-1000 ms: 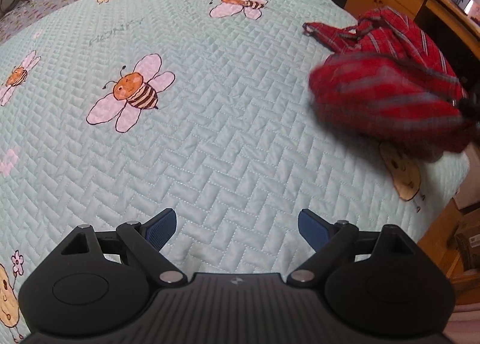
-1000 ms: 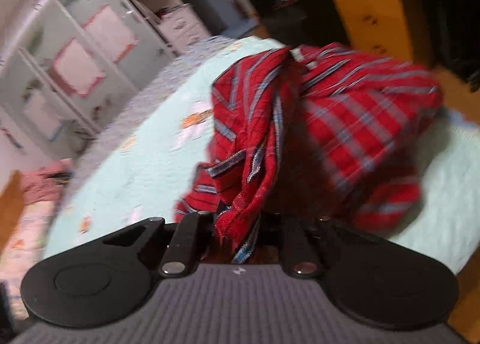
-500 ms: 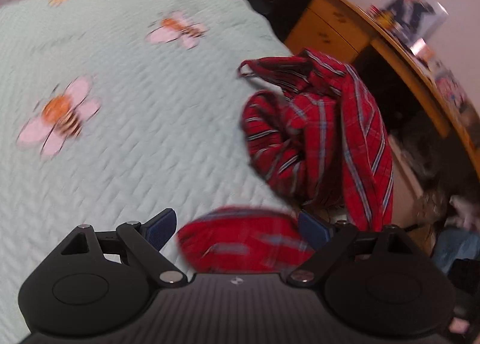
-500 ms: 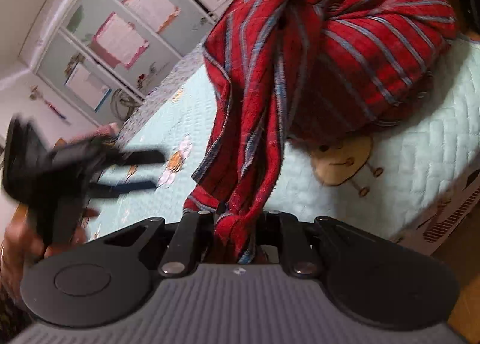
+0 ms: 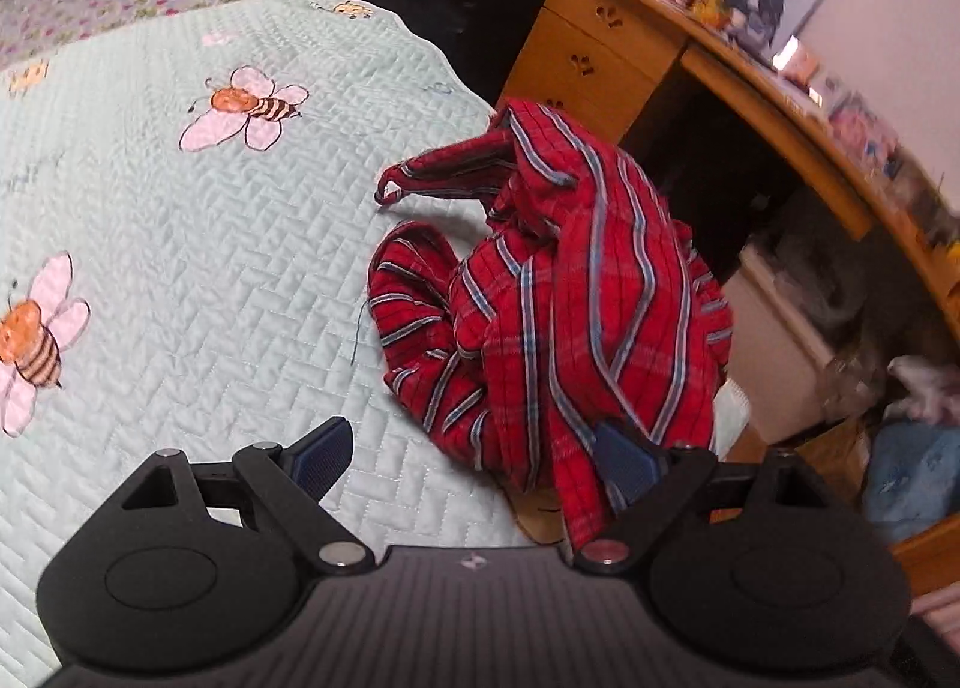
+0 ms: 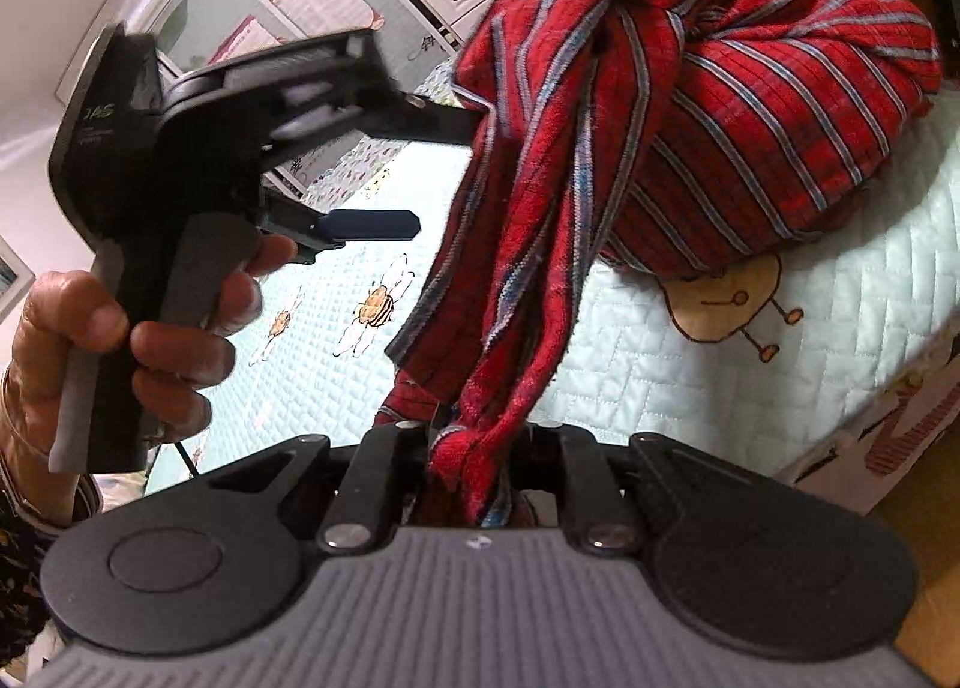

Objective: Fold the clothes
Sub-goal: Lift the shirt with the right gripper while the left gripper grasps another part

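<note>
On a pale green quilted bedspread (image 5: 198,268) printed with cartoon bees, a red striped garment (image 5: 558,292) sits bunched near the bed's edge beside a wooden desk (image 5: 606,57), one twisted length of it drawn taut toward the right gripper (image 6: 474,448), whose jaws are clamped on a wad of the cloth. A second ago the left wrist camera looked out over open quilt with the garment only a red blur off to the side; now the view has swung round so the heap fills the middle and right of the frame, and the left gripper (image 5: 480,454) has come in close to it from the open side of the bed. Its jaws stand wide apart, gripping nothing, though a fold of red cloth drapes in front of the right-hand blue pad (image 5: 630,463); the left-hand pad hangs over bare quilt. This suggests the folding has barely begun: the garment is bunched up, and the free gripper appears to be lining up for a second hold so the cloth can be spread. In the right wrist view the person's left hand (image 6: 126,340) wraps the pistol handle, the tool pointing toward the raised cloth, its upper finger disappearing behind the fabric.
</note>
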Action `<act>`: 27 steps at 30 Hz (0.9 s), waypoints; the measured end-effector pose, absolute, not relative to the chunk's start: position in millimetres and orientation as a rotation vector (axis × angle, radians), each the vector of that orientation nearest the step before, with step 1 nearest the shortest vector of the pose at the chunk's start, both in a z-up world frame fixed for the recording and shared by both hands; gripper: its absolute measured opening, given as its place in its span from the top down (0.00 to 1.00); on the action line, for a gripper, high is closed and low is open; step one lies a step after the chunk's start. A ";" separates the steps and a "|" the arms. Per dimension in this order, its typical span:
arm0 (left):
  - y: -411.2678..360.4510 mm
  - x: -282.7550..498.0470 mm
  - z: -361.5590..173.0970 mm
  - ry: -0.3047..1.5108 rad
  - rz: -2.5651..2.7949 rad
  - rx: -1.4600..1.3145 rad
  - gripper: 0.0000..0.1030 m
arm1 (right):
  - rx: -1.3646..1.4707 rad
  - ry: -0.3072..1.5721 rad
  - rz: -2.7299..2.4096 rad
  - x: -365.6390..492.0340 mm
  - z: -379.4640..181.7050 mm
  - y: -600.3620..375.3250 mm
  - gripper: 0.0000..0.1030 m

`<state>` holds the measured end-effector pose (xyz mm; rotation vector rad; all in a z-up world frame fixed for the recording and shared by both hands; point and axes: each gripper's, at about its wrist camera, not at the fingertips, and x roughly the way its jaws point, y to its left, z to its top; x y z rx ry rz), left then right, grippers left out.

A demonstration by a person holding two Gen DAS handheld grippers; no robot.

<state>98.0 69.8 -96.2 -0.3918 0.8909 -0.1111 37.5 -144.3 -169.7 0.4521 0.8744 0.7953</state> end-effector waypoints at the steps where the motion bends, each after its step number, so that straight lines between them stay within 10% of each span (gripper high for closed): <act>1: 72.4 98.1 -96.8 0.887 -0.118 -0.426 0.11 | 0.455 0.877 0.795 39.2 -170.2 -144.3 0.85; 18: 44.2 136.7 -99.3 0.906 -0.214 -0.489 0.16 | 0.348 0.872 0.847 31.9 -161.2 -101.8 0.85; 22: 35.1 141.9 -112.6 0.944 -0.262 -0.467 0.89 | 0.330 0.874 0.844 24.2 -161.3 -96.3 0.85; 27: 34.2 102.2 -95.6 0.784 -0.226 -0.322 0.95 | 0.340 0.876 0.859 14.4 -159.9 -93.6 0.85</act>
